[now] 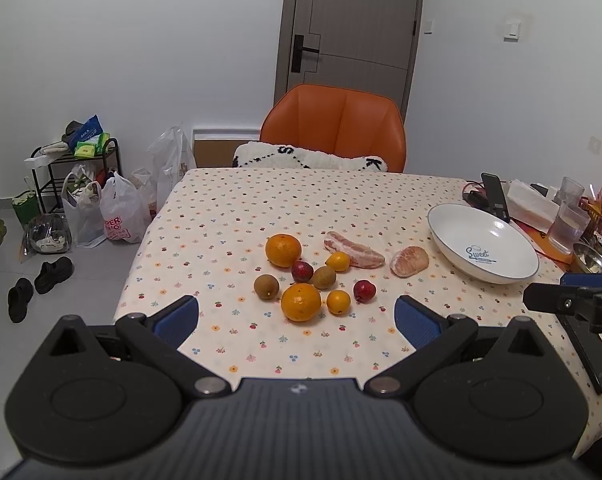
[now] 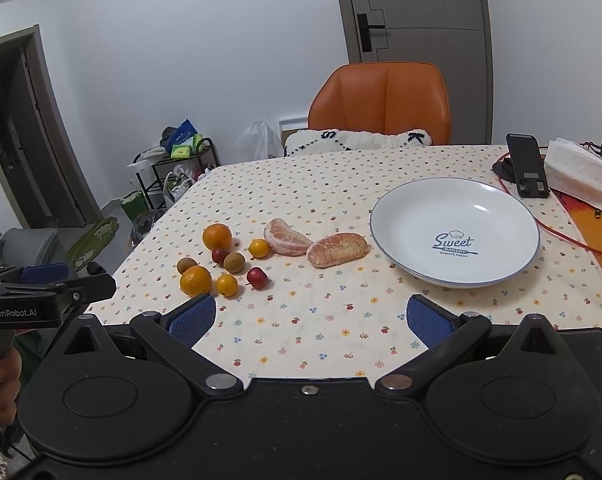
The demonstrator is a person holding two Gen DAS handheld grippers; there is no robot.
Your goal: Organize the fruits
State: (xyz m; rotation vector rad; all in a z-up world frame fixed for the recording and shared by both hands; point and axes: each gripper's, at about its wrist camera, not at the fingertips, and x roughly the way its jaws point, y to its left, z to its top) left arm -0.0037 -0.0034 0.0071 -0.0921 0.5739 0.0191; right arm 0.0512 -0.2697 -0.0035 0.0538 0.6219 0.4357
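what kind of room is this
Probably a home dining area: a table with a floral tablecloth, an orange chair pushed up to it, and shopping bags on the floor by a shoe rack.

Tablecloth [image 2: 341, 320]: cream w/ small multicolour flower and fruit print. Plate [image 2: 497, 272]: white, thin blue rim, blue "Sweet Bakery" logo in centre. Two oranges [image 1: 300, 302] [image 1: 283, 250]: bright orange, near one w/ a dark speck. Two small citrus [image 1: 338, 301] [image 1: 338, 261]: yellow-orange. Two small round fruits [image 1: 364, 291] [image 1: 302, 271]: dark red. Two others [image 1: 266, 286] [image 1: 324, 277]: dull brown-green, poss. longans. Two peeled pomelo segments [image 2: 338, 249] [image 2: 287, 237]: pale pink-orange w/ whitish pith. Chair [image 1: 335, 120]: orange. Cushion [image 1: 309, 158]: white w/ black letters. Door [image 1: 353, 20]: grey-brown, black handle. Gripper pads [image 2: 193, 318]: blue, bodies black.
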